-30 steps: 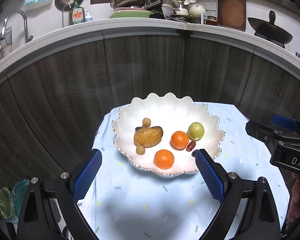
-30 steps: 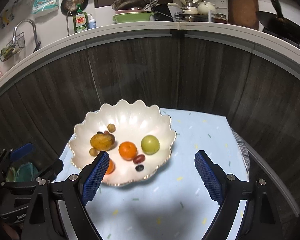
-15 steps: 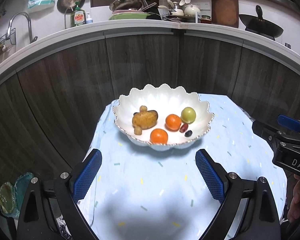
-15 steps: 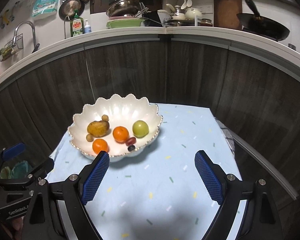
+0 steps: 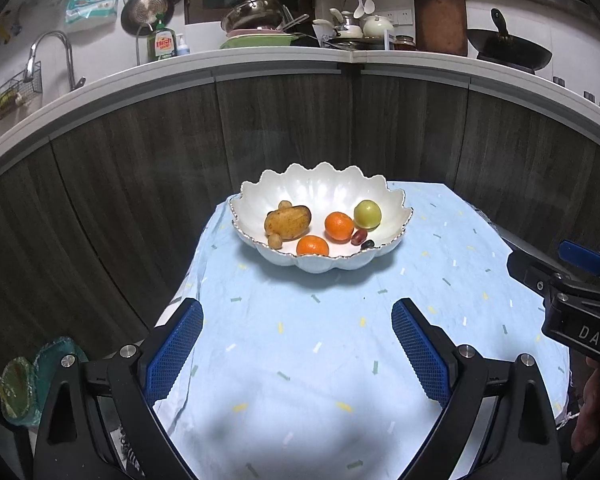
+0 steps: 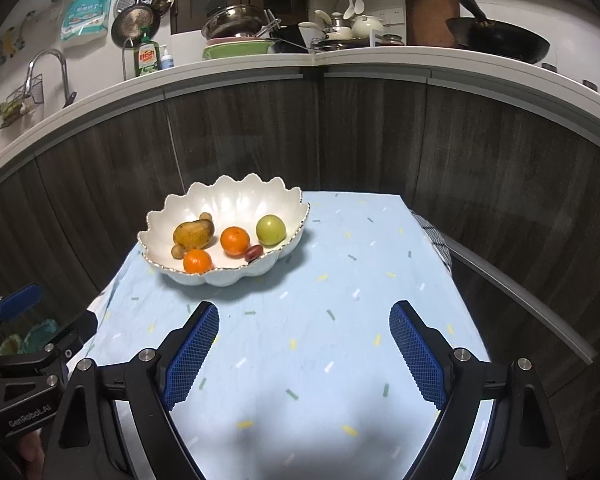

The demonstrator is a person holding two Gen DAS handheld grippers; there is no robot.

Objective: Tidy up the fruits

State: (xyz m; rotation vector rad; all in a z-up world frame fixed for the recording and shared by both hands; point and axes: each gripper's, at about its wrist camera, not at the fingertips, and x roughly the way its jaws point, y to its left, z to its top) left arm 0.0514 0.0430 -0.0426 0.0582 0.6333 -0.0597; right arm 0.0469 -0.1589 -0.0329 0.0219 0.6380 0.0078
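Observation:
A white scalloped bowl (image 5: 324,188) (image 6: 236,200) stands at the far end of a small table under a light blue cloth (image 5: 340,340) (image 6: 340,280). In it lie a brown potato (image 5: 287,222) (image 6: 193,234), two oranges (image 5: 339,226) (image 6: 235,241), a green fruit (image 5: 367,214) (image 6: 271,230), a red date (image 5: 359,237) and some small round pieces. My left gripper (image 5: 298,344) and my right gripper (image 6: 304,344) are both open with nothing between the fingers, hanging over the cloth well short of the bowl.
Dark wood cabinet fronts (image 5: 300,128) rise right behind the table, under a white counter (image 6: 340,64) crowded with pans, dishes and a soap bottle. The right gripper's body (image 5: 572,300) shows at the right edge of the left wrist view. A teal object (image 5: 24,384) lies low at left.
Both grippers have drawn back from the bowl, which now looks smaller and farther off; more bare cloth lies in front of the fingers. Both stay open.

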